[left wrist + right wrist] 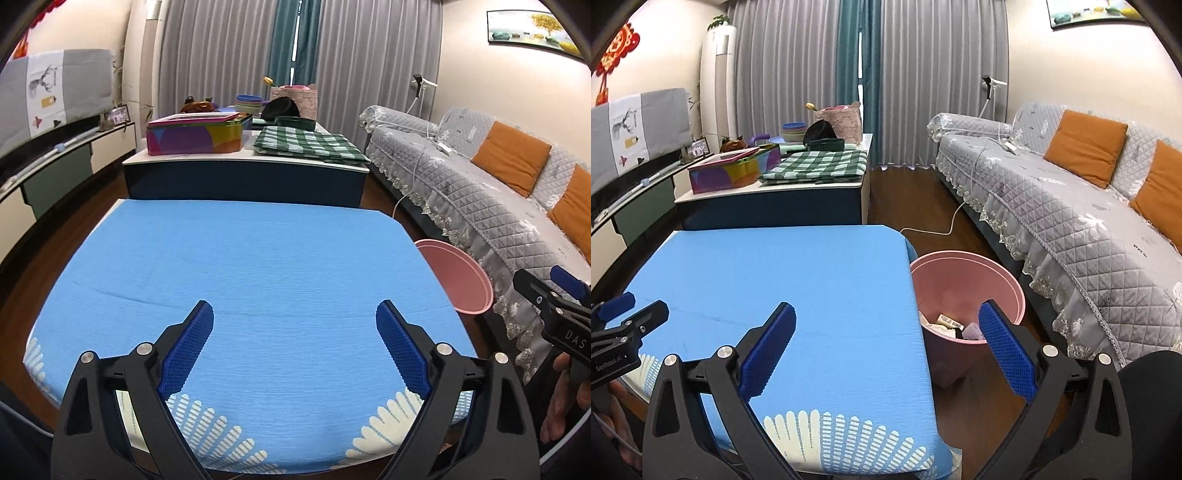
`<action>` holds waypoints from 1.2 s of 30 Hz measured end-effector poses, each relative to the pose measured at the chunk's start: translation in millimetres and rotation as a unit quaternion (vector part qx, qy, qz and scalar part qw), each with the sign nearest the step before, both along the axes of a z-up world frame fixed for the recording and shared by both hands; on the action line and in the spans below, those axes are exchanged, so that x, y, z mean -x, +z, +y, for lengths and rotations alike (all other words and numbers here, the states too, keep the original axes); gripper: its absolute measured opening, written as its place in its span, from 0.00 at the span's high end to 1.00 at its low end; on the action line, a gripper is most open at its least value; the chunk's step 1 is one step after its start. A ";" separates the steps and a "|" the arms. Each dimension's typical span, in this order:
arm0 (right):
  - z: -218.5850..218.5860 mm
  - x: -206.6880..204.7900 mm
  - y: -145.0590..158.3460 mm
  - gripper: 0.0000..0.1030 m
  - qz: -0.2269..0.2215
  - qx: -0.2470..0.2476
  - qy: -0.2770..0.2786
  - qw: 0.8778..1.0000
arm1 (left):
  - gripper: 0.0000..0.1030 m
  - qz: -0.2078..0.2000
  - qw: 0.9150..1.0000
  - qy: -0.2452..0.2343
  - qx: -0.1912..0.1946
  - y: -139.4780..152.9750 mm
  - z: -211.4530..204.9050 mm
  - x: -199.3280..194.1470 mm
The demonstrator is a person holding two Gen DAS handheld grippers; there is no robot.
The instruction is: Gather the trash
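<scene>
1. Left tool (pixel 294 354): sits low centre in the left wrist view, jaws spread wide with nothing between them. All I see through the gap is the blue cloth on the counter (pixel 258 258). The pads hang over the cloth; can't tell if they touch it.
2. Right tool (pixel 886 354): same deal in the right wrist view, jaws spread wide and nothing gripped. Its left pad (pixel 768 350) is over the blue cloth, and its right pad (pixel 1006 354) is in front of the pink bin (pixel 997 273), off the counter's right edge.
3. Each tool peeks into the other's camera: the right one at the far right edge of the left view, with a hand (pixel 565 402) under it, and the left one at the far left edge of the right view.
4. The trash (pixel 951 322) is in the bottom of the pink bin, lower centre-right of the right view. It looks like a small box and some crumpled light scraps; I can't make out more.
5. The bin stands on the wood floor just beside the counter's right edge, between the counter and the grey quilted sofa (pixel 1071 221).
6. The blue cloth has a white fan pattern along the bottom edge of both views.
</scene>
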State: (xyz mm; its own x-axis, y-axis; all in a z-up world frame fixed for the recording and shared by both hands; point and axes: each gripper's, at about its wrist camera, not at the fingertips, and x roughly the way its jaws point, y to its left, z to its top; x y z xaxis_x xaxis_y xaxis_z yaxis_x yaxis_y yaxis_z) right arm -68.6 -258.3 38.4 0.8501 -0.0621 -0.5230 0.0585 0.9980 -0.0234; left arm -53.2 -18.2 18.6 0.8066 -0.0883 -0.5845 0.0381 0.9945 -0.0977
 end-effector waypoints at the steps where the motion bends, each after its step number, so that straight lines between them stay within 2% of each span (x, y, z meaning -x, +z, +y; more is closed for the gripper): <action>1: 1.4 -0.7 -1.6 0.05 0.000 0.002 0.000 1.000 | 0.16 0.001 1.000 0.001 -0.001 -0.6 -0.1 -1.3; 12: 8.4 -11.0 -12.2 0.05 0.007 0.008 0.001 1.000 | 0.16 0.009 1.000 0.006 -0.012 -8.7 -4.1 -7.3; 36: 9.9 -6.9 -7.7 0.05 0.003 0.010 0.001 1.000 | 0.16 0.005 1.000 0.006 -0.010 -7.8 -4.9 -4.6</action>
